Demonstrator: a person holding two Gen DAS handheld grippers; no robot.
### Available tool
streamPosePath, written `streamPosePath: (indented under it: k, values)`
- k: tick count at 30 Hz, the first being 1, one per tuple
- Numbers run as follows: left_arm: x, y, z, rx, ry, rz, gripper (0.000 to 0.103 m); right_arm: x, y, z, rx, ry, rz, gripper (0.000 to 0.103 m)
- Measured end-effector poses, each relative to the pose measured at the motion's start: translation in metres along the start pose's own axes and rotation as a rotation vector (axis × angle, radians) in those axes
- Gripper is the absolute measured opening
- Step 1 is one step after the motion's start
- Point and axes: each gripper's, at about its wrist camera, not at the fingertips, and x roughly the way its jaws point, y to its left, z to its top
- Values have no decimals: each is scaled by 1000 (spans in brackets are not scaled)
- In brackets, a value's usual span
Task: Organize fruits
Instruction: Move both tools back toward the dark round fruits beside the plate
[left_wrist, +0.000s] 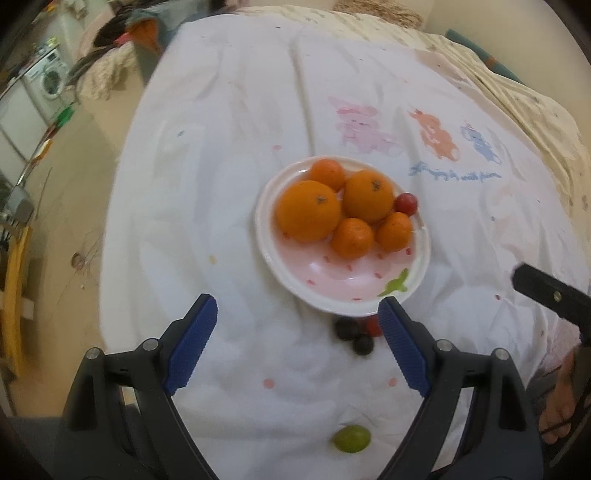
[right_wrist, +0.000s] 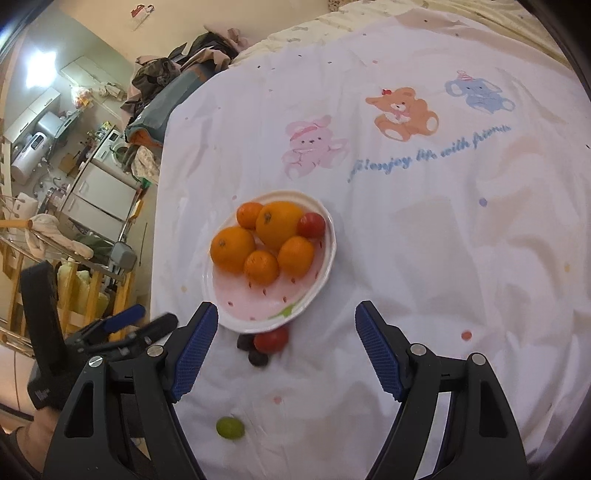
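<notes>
A white and pink plate (left_wrist: 354, 284) (right_wrist: 258, 310) on the white bedsheet holds several oranges (left_wrist: 308, 210) (right_wrist: 279, 223) and a red cherry tomato (left_wrist: 406, 204) (right_wrist: 311, 224). Just in front of the plate lie two dark grapes (left_wrist: 345, 328) (right_wrist: 257, 357) and a red tomato (left_wrist: 372, 325) (right_wrist: 271, 339). A green grape (left_wrist: 351, 438) (right_wrist: 229, 427) lies nearer. My left gripper (left_wrist: 297, 321) is open and empty, above the sheet just short of the plate. My right gripper (right_wrist: 286, 325) is open and empty, with the loose fruits between its fingers.
The sheet (right_wrist: 443, 221) has cartoon animal prints (right_wrist: 402, 112) and covers a bed. The bed's left edge drops to the floor, with a washing machine (left_wrist: 50, 79), wooden rack (right_wrist: 85, 291) and clutter beyond. The left gripper also shows in the right wrist view (right_wrist: 122, 326).
</notes>
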Motion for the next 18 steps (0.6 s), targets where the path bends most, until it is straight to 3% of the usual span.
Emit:
streamPosePath:
  k: [8, 12, 18]
  values:
    - [7, 33, -7, -99, 4, 0, 87, 11, -27, -14, 159, 33, -30, 79]
    - [21, 32, -15, -84, 57, -21, 87, 20, -33, -12, 202, 49, -47, 79]
    - [45, 5, -29, 19, 142, -35, 82, 24, -30, -10, 194, 49, -64, 79]
